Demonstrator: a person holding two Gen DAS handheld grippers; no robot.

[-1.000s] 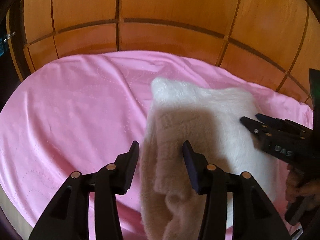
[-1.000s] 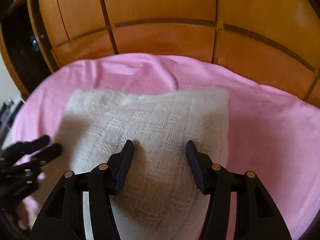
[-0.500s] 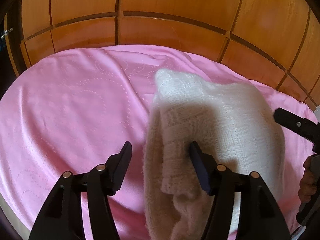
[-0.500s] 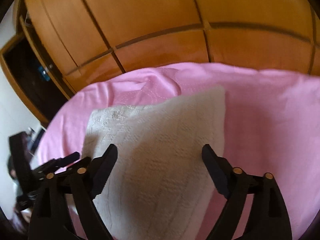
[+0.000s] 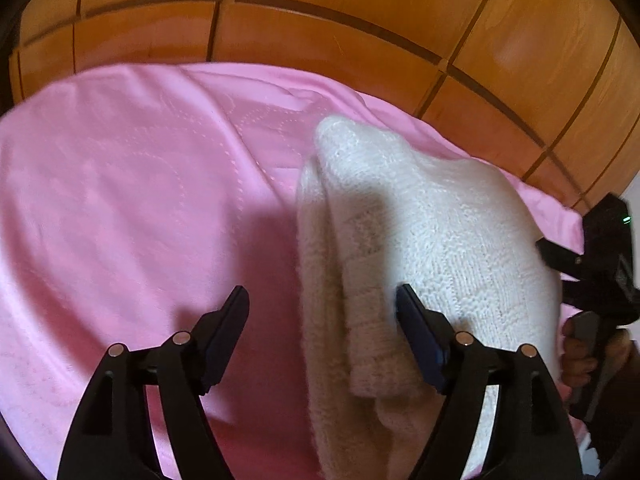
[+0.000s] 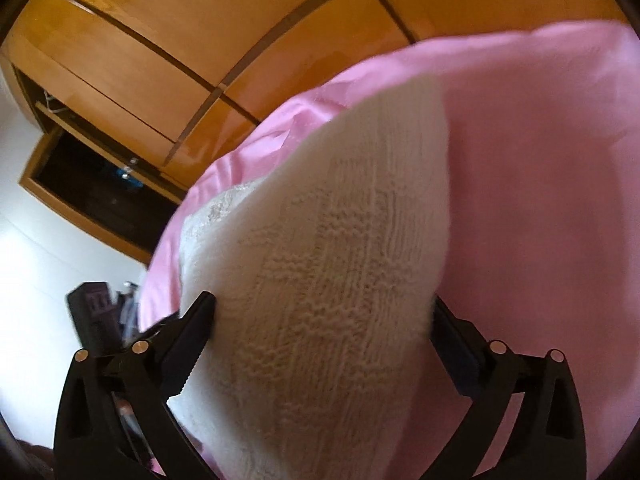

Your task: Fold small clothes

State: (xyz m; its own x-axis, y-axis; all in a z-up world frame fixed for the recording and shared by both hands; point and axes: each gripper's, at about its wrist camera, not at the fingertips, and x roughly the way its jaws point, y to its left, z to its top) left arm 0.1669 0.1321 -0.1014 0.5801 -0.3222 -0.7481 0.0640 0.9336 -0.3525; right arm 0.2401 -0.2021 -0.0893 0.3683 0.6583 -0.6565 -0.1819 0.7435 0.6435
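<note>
The left gripper (image 5: pixel 322 312) has its jaws spread wide, clamping nothing. Its right finger rests against the folded edge of the white knitted garment (image 5: pixel 420 240); its left finger stands apart from the garment, over the pink bedsheet (image 5: pixel 120 200).

The right gripper (image 6: pixel 322 316) is likewise spread wide, and the garment (image 6: pixel 332 280) fills the gap between its fingers. Both fingers lie at the garment's sides; whether they press on it cannot be told. In the left wrist view the right gripper (image 5: pixel 576 264) shows at the garment's right edge, with the person's hand (image 5: pixel 580 356) on its handle.

The garment lies folded in layers on the pink bedsheet (image 6: pixel 540 160). Beyond the garment, at the sheet's far edge, stand wooden cabinet panels (image 5: pixel 320 20). To the garment's left, a dark open compartment (image 6: pixel 92 184) is set in the same woodwork.
</note>
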